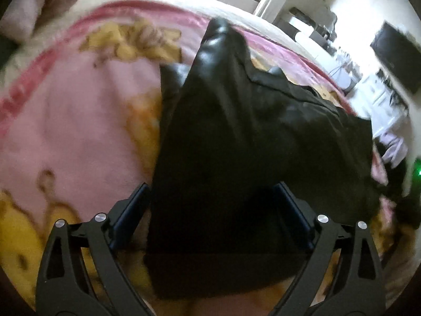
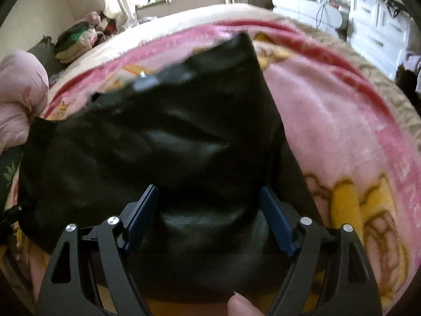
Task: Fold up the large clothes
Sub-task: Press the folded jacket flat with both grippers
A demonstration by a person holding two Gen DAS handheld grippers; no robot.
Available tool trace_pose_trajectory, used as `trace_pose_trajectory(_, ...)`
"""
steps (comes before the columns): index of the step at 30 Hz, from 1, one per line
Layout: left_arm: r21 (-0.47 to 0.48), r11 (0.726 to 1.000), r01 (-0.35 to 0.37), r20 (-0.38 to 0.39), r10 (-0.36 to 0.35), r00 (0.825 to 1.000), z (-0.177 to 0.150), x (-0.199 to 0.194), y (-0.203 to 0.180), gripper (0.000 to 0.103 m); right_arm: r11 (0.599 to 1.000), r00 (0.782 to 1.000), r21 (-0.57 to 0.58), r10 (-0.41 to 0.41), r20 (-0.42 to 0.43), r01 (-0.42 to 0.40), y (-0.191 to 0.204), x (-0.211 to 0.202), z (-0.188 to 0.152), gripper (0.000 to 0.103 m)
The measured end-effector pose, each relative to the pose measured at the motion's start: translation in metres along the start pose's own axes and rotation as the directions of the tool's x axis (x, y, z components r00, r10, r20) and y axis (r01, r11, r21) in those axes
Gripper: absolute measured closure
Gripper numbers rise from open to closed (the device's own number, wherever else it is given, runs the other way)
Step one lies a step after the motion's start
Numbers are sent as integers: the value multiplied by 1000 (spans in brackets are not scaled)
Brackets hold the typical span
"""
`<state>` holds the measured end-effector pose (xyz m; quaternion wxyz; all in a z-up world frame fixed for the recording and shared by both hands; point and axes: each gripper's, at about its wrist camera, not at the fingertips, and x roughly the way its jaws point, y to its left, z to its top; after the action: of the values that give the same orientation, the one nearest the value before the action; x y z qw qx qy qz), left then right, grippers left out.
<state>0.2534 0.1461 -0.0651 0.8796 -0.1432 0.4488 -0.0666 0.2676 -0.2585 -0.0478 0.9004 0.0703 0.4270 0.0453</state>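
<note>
A black leather-like garment (image 1: 236, 137) lies on a pink and yellow blanket (image 1: 79, 131) on a bed. In the left wrist view one sleeve or leg (image 1: 218, 47) stretches away from me. My left gripper (image 1: 213, 192) is open, with its blue-padded fingers on either side of the garment's near edge. In the right wrist view the same garment (image 2: 163, 137) lies folded over itself, one corner pointing to the far side. My right gripper (image 2: 209, 194) is open over the garment's near part. Nothing is held between either pair of fingers.
The blanket (image 2: 342, 137) covers the bed to its cream edge. A pink pillow (image 2: 18, 89) lies at the left. White drawers (image 2: 373, 29) and a dark screen (image 1: 397, 52) stand beyond the bed. A pile of clothes (image 2: 79, 39) lies by the window.
</note>
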Motion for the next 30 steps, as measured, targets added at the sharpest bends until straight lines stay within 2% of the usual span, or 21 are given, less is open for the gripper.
trace_pose_trajectory(2, 9, 1000, -13, 32, 13, 999, 0, -15, -1, 15, 993, 992, -80, 94, 82, -87, 29, -24, 0, 25)
trace_pose_trajectory(4, -12, 1000, -2, 46, 2, 999, -1, -24, 4, 13, 978, 981, -155, 159, 107, -142, 58, -36, -4, 27)
trace_pose_trajectory(8, -94, 996, 4, 55, 1, 999, -3, -31, 25, 10, 944, 969, -243, 241, 57, -221, 107, -37, -20, 36)
trace_pose_trajectory(11, -143, 990, 19, 44, -13, 999, 0, -27, 37, 10, 936, 970, -259, 245, -12, -239, 127, -22, -32, 39)
trace_pose_trajectory(13, -166, 985, 42, 46, -35, 998, 1, -25, 42, 10, 937, 980, -286, 186, -77, -200, 138, -4, -44, 39)
trace_pose_trajectory(16, -188, 979, 79, 52, -70, 996, 2, -18, 43, 10, 940, 985, -301, 140, -95, -163, 146, 13, -53, 39)
trace_pose_trajectory(20, -194, 975, 108, 33, -104, 994, 0, -4, 39, 9, 943, 980, -273, 166, -109, -190, 141, 21, -53, 39)
trace_pose_trajectory(22, -176, 978, 110, 33, -106, 994, 0, -2, 34, 9, 943, 969, -237, 205, -137, -233, 136, 19, -43, 39)
trace_pose_trajectory(24, -173, 977, 124, 30, -120, 992, 1, 0, 31, 9, 945, 960, -186, 251, -121, -270, 129, 9, -27, 42)
trace_pose_trajectory(25, -176, 976, 130, 30, -127, 991, 2, 2, 30, 9, 947, 964, -181, 257, -72, -266, 129, 2, -14, 43)
trace_pose_trajectory(27, -176, 975, 135, 26, -132, 991, 2, 4, 26, 9, 952, 971, -193, 237, -27, -237, 130, -4, 5, 43)
trace_pose_trajectory(30, -172, 976, 135, 25, -133, 991, 3, 8, 24, 9, 961, 977, -179, 212, -24, -213, 142, 12, 40, 55)
